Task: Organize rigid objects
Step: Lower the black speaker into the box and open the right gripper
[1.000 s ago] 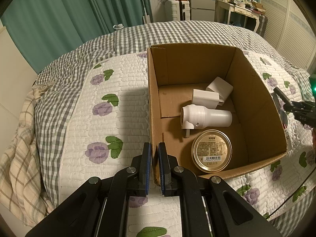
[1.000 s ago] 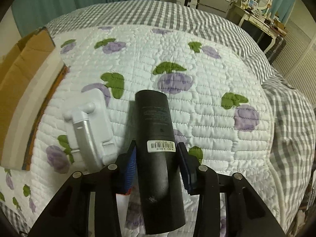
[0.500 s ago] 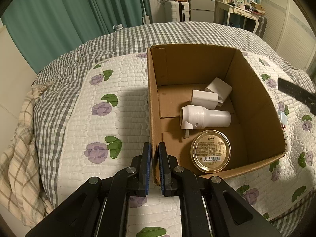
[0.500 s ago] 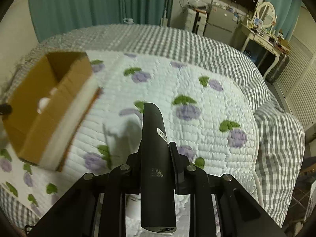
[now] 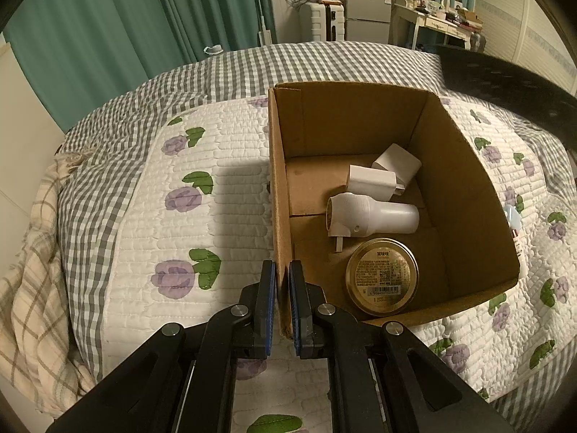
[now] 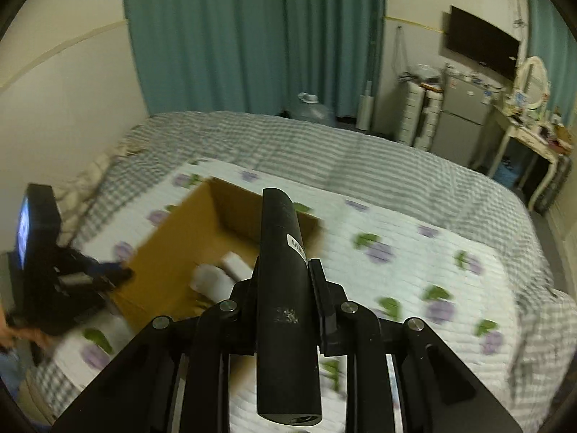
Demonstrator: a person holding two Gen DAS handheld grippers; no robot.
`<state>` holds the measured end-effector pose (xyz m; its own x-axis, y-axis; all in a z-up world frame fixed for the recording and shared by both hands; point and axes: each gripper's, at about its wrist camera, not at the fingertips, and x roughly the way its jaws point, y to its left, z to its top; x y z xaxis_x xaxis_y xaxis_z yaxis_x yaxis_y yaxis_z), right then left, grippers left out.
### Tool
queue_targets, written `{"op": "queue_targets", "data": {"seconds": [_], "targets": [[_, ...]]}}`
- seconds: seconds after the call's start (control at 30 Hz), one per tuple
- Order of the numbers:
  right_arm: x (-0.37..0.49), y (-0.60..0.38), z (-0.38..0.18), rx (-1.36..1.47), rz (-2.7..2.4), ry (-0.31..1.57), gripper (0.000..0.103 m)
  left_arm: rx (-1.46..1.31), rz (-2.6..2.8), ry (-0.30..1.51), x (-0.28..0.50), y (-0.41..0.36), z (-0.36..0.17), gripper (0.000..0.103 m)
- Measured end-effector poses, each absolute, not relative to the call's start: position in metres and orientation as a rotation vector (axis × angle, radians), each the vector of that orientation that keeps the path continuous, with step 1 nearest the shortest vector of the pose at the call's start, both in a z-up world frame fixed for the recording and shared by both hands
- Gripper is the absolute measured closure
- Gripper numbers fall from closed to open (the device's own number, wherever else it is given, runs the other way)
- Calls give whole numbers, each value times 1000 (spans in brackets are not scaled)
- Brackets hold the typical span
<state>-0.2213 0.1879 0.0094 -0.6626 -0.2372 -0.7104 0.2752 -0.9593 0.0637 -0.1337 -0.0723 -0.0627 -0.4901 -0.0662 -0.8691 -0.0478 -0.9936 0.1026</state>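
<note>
Only the left wrist view looks straight down into the cardboard box (image 5: 465, 180), which sits open on the floral quilt (image 5: 187, 238); inside lie a gold round tin (image 5: 382, 276) near the front wall, a white cylindrical plug-in device (image 5: 371, 216) on its side behind it, and two white chargers (image 5: 386, 176) touching each other toward the back. The left gripper (image 5: 283, 296) has its fingers pinched shut on the box's near left wall, one blue pad on each side of the cardboard edge. Only the right wrist view shows the right gripper (image 6: 285, 274) clamped on the black tube (image 6: 285, 270), which points forward above the bed with the box beyond its tip; a white label sits on its upper side. From here the box contents are blurred into pale shapes, and the tin cannot be made out. In the left wrist view a dark curved shape at the upper right is cut off by the frame and too blurred to identify. The box's right wall hides part of a small object lying on the quilt beside it. The middle and right of the box floor lie bare.
</note>
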Motion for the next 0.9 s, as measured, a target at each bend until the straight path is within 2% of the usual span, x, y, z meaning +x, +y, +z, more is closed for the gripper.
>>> {"op": "queue_targets", "data": {"seconds": [0.3, 0.5, 0.77, 0.83, 0.9], "targets": [[-258, 115, -38, 1204, -2532, 62, 83, 1585, -2714, -153, -133, -75, -62, 95], [-267, 101, -70, 1285, -2528, 119, 83, 1586, -2721, -150, -132, -76, -62, 95], [-263, 103, -81, 1320, -2513, 162, 82, 1587, -2721, -151, -133, -76, -62, 95], [-260, 102, -79, 1325, -2514, 181, 80, 1589, -2719, -150, -133, -75, -62, 95], [-255, 106, -71, 1305, -2536, 195, 71, 1591, -2716, -153, -133, -75, -63, 95]]}}
